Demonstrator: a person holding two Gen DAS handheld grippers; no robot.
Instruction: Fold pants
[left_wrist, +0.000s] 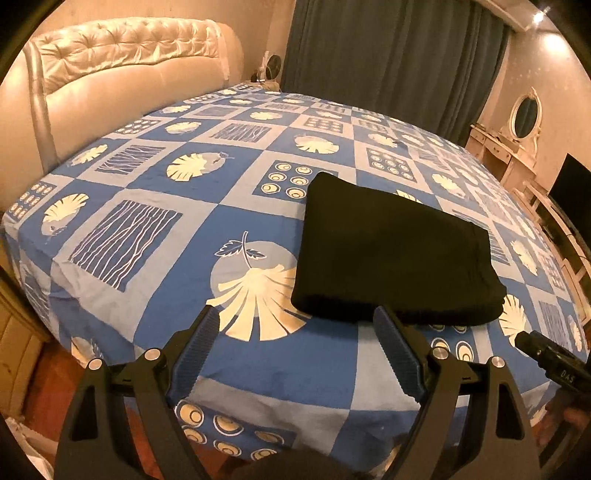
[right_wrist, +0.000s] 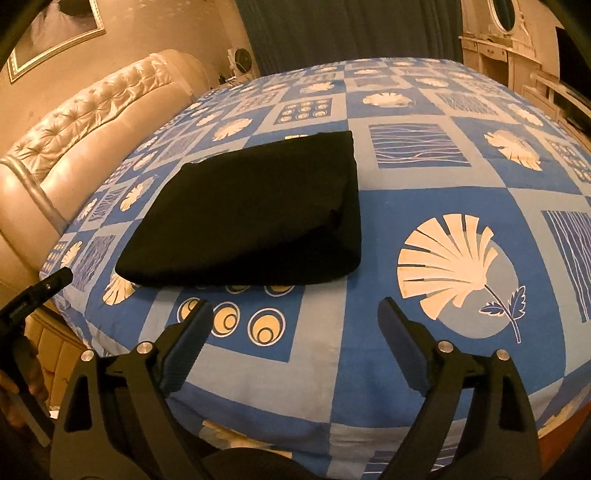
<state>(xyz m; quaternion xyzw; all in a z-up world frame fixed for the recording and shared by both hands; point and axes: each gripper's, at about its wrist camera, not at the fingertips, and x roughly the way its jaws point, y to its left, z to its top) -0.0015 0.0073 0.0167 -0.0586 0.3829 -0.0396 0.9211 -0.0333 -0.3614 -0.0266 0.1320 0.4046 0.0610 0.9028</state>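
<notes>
The black pants (left_wrist: 395, 254) lie folded into a compact flat stack on the blue patterned bedsheet (left_wrist: 155, 206). They also show in the right wrist view (right_wrist: 251, 214), left of centre. My left gripper (left_wrist: 297, 314) is open and empty, held just in front of the stack's near edge, its right finger close to the fabric. My right gripper (right_wrist: 295, 308) is open and empty, a little back from the stack's near right corner. Part of the right gripper's body (left_wrist: 554, 362) shows at the left view's right edge; part of the left one (right_wrist: 33, 295) shows at the right view's left edge.
The bed has a tufted cream headboard (left_wrist: 122, 62) on the left. Dark curtains (left_wrist: 391, 55) hang behind the bed. A white dressing table with an oval mirror (left_wrist: 517, 133) and a dark screen (left_wrist: 570, 184) stand at the right. The bed's near edge (left_wrist: 295, 417) lies below my grippers.
</notes>
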